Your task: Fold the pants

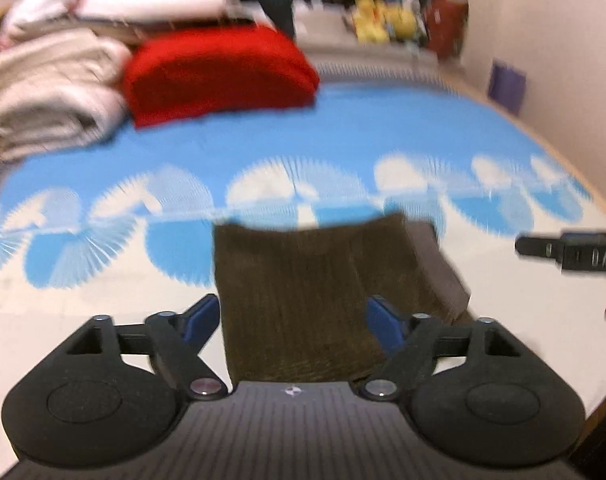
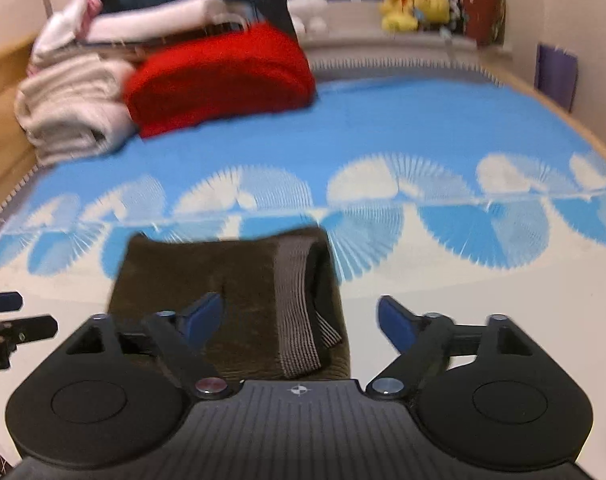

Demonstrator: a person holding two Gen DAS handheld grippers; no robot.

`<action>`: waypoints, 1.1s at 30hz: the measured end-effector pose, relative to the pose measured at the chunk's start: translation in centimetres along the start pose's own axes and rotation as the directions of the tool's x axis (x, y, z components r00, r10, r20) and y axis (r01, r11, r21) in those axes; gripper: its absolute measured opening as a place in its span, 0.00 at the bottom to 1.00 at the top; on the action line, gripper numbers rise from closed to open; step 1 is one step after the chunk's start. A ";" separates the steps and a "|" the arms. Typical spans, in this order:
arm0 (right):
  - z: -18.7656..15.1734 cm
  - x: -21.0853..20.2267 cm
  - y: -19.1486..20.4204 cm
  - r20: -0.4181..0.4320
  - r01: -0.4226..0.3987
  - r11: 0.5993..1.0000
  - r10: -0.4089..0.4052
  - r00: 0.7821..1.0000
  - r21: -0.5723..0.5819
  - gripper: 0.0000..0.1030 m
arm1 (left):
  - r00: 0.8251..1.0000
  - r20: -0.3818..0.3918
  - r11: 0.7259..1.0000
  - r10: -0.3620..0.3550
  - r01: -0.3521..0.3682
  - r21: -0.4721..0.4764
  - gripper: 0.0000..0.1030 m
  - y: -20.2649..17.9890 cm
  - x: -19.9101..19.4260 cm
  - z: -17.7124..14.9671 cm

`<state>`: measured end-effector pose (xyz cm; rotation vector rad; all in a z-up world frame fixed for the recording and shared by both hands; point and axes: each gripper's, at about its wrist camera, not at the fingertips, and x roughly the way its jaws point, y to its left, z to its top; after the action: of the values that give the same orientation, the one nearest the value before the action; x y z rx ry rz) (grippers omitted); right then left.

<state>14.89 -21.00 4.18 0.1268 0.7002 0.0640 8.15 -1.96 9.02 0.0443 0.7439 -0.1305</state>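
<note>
The pants [image 1: 303, 300] lie as a compact brown folded bundle on the bed [image 1: 383, 132], on the white-and-blue patterned sheet, close in front of both cameras; in the right wrist view the grey ribbed waistband [image 2: 295, 312] runs over the bundle's right side, with one loose end sticking out toward the near edge. The left tongs [image 1: 293, 318] stand wide open, their blue tips either side of the bundle and holding nothing; whether the tips touch the cloth I cannot tell through the blur. The right tongs [image 2: 299, 318] are spread just as wide and empty, the left tip over the brown cloth and the right tip out over bare sheet. Judging from how things lie, the folding looks nearly or wholly done, and the risks are ones of disturbing it: a tip dragged across the top layer could pull the fold open, and the loose waistband end could catch on a blue tip and unroll the right side. If the bundle is to be lifted, a pinch on only the upper layer would likely let the lower layers drop and spill. Both views are motion-blurred, so a fast move near soft cloth could nudge it askew. A red folded cloth [image 1: 219, 76] and a pile of pale linens [image 1: 51, 92] sit well apart at the far left of the bed
</note>
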 end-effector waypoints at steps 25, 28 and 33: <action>-5.4 -1.4 2.3 -0.074 0.044 0.996 -0.050 0.996 -0.078 0.99 | 0.976 -0.201 0.986 0.083 -0.109 -0.126 0.89 -2.4 2.8 -4.5; -5.4 -1.3 2.3 -0.078 0.037 0.996 -0.043 0.996 -0.086 0.99 | 0.974 -0.212 0.985 0.077 -0.108 -0.137 0.89 -2.4 3.0 -4.4; -5.4 -1.2 2.2 -0.091 0.030 0.996 -0.038 0.995 -0.087 0.99 | 0.973 -0.217 0.983 0.080 -0.113 -0.144 0.89 -2.6 3.2 -4.3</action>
<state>10.46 -18.40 1.14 0.0296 0.7912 0.0680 7.27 -4.47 3.68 -0.0555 0.9597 0.0268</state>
